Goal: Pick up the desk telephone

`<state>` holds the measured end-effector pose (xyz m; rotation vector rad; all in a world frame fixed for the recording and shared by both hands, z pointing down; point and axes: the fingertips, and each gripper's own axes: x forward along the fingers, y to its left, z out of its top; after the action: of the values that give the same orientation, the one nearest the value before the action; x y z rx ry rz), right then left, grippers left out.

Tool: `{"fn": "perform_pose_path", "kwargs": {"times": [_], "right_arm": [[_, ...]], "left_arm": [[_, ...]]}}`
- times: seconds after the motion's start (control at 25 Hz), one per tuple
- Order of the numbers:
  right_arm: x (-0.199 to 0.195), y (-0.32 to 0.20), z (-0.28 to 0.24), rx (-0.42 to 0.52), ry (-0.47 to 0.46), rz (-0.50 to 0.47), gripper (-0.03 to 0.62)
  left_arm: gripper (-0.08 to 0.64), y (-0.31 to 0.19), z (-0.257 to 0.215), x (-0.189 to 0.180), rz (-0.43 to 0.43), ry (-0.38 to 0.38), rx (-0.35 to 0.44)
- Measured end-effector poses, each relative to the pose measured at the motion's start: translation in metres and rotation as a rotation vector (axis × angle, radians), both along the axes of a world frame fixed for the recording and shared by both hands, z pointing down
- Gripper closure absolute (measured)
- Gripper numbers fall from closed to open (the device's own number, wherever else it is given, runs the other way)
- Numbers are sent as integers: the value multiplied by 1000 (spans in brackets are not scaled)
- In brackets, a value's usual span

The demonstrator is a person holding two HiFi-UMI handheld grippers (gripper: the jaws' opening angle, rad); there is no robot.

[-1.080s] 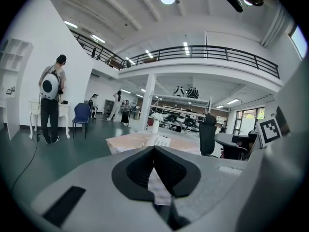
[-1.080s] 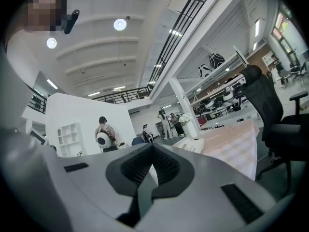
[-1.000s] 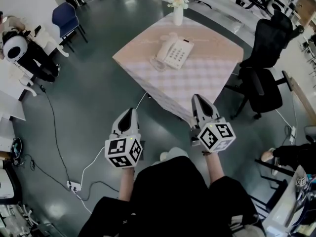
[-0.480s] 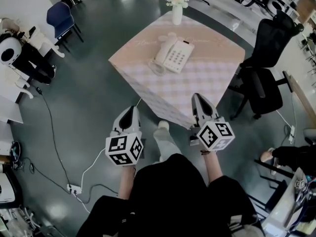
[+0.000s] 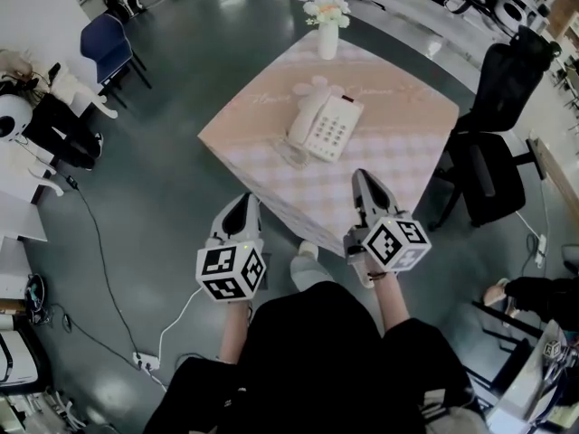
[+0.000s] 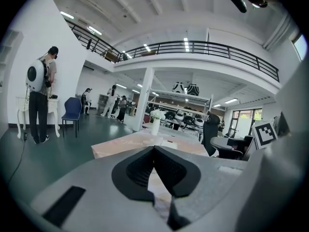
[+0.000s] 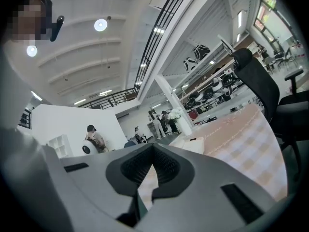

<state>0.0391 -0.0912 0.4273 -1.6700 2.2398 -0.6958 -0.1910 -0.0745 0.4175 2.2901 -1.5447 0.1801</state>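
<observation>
One white, corded desk telephone (image 5: 326, 127)

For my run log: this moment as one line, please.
left gripper: shut, empty | right gripper: shut, empty | desk telephone: on table, untouched

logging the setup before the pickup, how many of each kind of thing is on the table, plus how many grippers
desk telephone: 1
vase of flowers: 1
grippers: 2, the left gripper and the right gripper
total: 4
</observation>
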Motion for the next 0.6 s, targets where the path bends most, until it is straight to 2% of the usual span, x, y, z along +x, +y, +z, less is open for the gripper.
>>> {"fn": "perform_pose_path", "kwargs": {"times": [0.6], "right_arm": [[32, -105, 4, -47, -48, 73, 600]], "left_arm": [[560, -127, 1, 34, 88, 8, -19]]}}
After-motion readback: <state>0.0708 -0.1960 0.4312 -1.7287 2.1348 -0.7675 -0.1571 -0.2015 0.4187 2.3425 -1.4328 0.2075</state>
